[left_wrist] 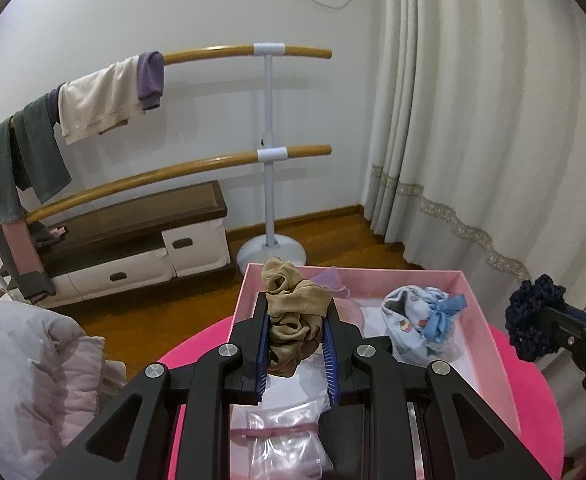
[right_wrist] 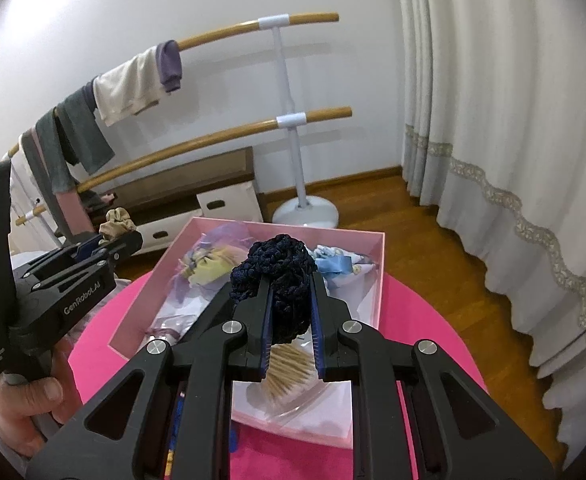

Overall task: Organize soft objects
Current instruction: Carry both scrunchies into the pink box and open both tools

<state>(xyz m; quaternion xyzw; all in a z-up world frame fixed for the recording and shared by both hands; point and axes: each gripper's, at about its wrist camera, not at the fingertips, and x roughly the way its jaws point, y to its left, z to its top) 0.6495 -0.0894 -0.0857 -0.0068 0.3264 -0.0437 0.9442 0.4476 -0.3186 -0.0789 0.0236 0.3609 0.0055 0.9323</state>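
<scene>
Left gripper [left_wrist: 296,320] clamps a tan scrunchie [left_wrist: 293,304], right gripper [right_wrist: 291,300] pinches a navy scrunchie [right_wrist: 277,268], both above the pink box [right_wrist: 381,276]. Blue scrunchie [left_wrist: 421,320] already in; these two look next.

Tan scrunchie [left_wrist: 293,312]; navy scrunchie [right_wrist: 281,276]; pink box [right_wrist: 369,280].

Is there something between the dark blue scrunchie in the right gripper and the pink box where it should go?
Nothing visible blocks it. The right gripper holds the dark blue scrunchie over the open, lidless pink box. Below lie only the box's contents, such as a light blue cloth bundle.
</scene>
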